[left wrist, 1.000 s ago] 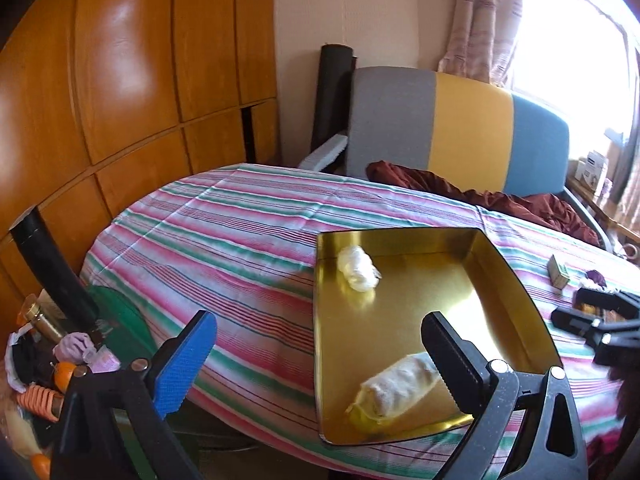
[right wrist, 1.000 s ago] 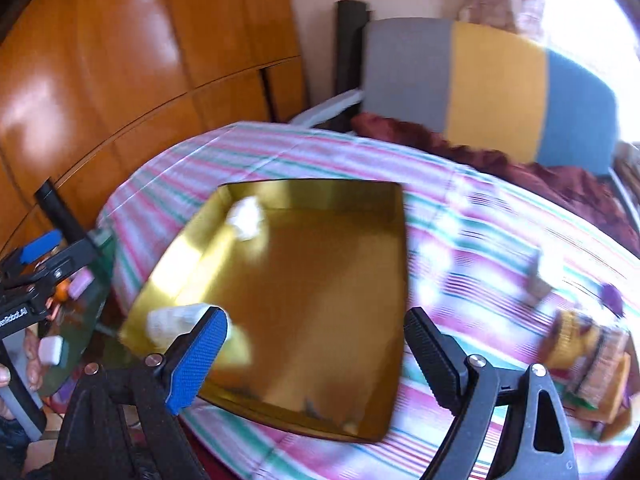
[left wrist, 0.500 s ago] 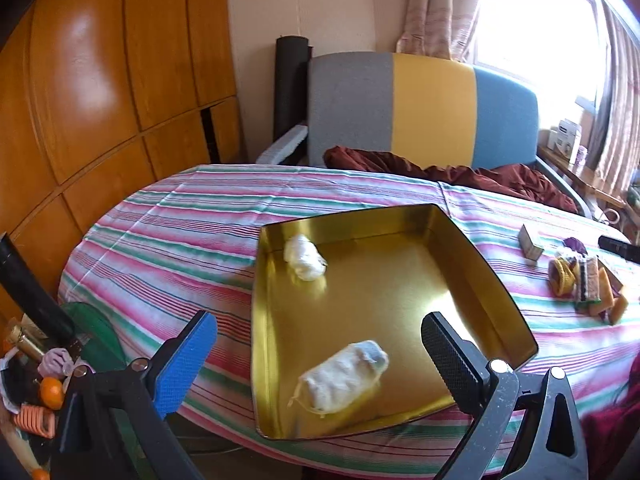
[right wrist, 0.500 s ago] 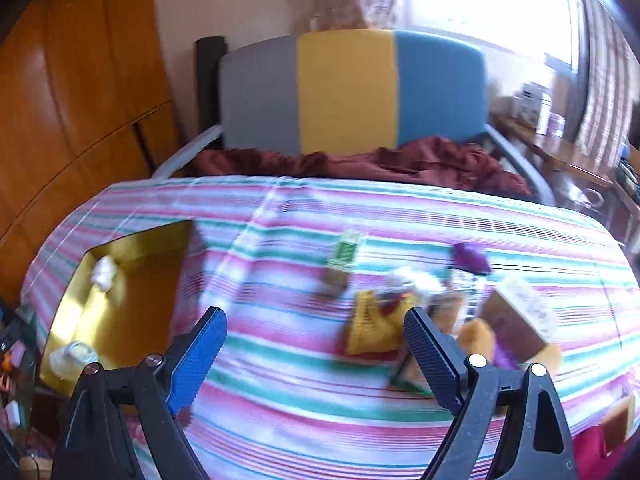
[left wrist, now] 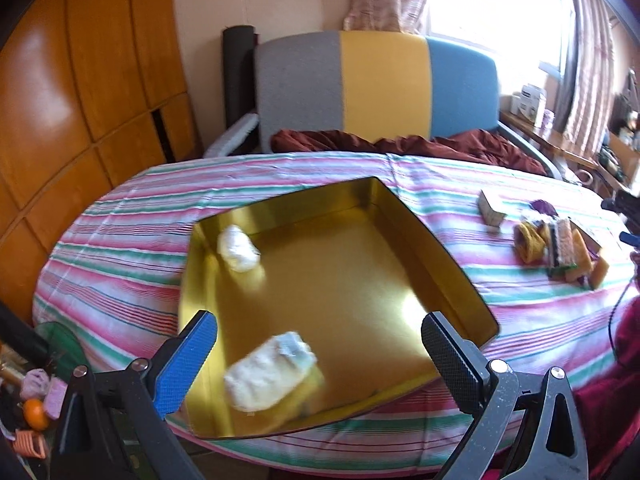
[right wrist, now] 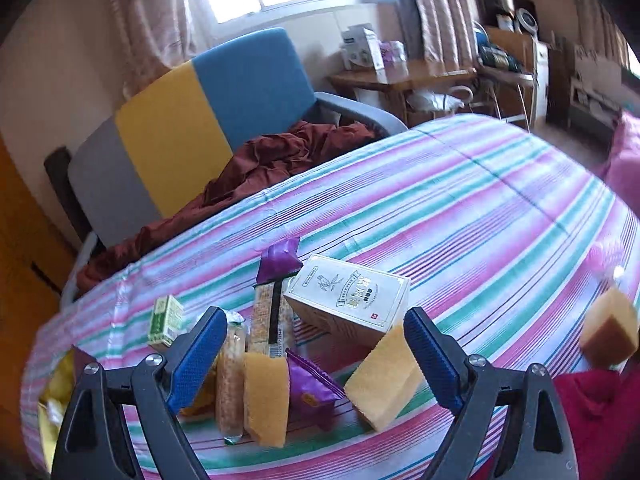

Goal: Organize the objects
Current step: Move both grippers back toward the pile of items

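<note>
A gold metal tray point(left wrist: 440, 252) lies on the striped tablecloth, holding a small white bundle point(left wrist: 238, 243) at its far left and a rolled white cloth point(left wrist: 270, 370) near its front. My left gripper point(left wrist: 318, 354) is open and empty, just before the tray's front edge. My right gripper point(right wrist: 316, 350) is open and empty, above a pile: a cream tea box point(right wrist: 352, 300), yellow sponges point(right wrist: 266, 396) point(right wrist: 384, 380), purple packets point(right wrist: 310, 394), wrapped biscuit packs point(right wrist: 266, 316) and a small green box point(right wrist: 166, 318). The same pile shows right of the tray in the left wrist view point(left wrist: 556, 246).
A grey, yellow and blue chair point(left wrist: 376, 92) with a dark red cloth point(left wrist: 400, 146) stands behind the table. A wooden cabinet point(left wrist: 80, 80) is at left. Another sponge point(right wrist: 608, 330) lies at the table's right edge. A cluttered desk point(right wrist: 404, 76) stands by the window.
My right gripper has swung right, from over the tray to over the pile of objects. My left gripper's view has turned slightly right, bringing the pile into sight. Both stay open.
</note>
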Available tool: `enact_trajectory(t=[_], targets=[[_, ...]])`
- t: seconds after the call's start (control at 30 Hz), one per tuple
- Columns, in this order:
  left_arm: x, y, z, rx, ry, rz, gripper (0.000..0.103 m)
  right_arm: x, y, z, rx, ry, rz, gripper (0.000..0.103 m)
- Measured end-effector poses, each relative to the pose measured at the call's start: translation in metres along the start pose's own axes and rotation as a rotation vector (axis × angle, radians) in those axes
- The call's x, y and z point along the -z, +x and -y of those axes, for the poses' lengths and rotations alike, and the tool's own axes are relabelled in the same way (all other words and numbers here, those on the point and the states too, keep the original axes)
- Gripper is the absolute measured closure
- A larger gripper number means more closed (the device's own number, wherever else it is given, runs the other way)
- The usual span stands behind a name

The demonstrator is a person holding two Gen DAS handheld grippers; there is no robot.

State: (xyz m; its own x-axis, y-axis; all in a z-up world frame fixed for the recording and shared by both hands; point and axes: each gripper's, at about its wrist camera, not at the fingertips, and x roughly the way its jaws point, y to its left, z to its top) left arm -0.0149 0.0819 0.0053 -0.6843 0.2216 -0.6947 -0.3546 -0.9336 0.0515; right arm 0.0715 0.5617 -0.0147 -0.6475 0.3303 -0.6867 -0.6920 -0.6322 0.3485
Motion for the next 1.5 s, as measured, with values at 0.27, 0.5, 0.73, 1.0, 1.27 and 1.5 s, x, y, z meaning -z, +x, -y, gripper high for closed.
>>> enact_trajectory(t=[0.27,0.5,0.73,1.0,1.27,1.5], targets=[[-0.011,0.005,0.049,0.121,0.095,0.002,0.0,0.001,0.001,0.025,-0.028,0.151,-0.025,0.011],[-0.022,0.016,0.1,0.222,0.18,-0.022,0.0,0.003,0.005,0.044,-0.063,0.258,-0.053,0.011],[-0.035,0.04,0.142,0.308,0.198,-0.089,0.011,0.004,0.007,0.047,-0.099,0.293,-0.07,0.011],[-0.063,0.09,0.186,0.396,0.109,-0.22,0.018,0.001,0.001,0.047,-0.123,0.289,-0.04,0.011],[-0.095,0.141,0.231,0.439,0.021,-0.273,0.013,-0.001,0.005,0.052,-0.159,0.32,-0.047,0.011],[-0.108,0.19,0.271,0.437,-0.018,-0.328,0.01,-0.001,0.008,0.056,-0.178,0.339,-0.056,0.011]])
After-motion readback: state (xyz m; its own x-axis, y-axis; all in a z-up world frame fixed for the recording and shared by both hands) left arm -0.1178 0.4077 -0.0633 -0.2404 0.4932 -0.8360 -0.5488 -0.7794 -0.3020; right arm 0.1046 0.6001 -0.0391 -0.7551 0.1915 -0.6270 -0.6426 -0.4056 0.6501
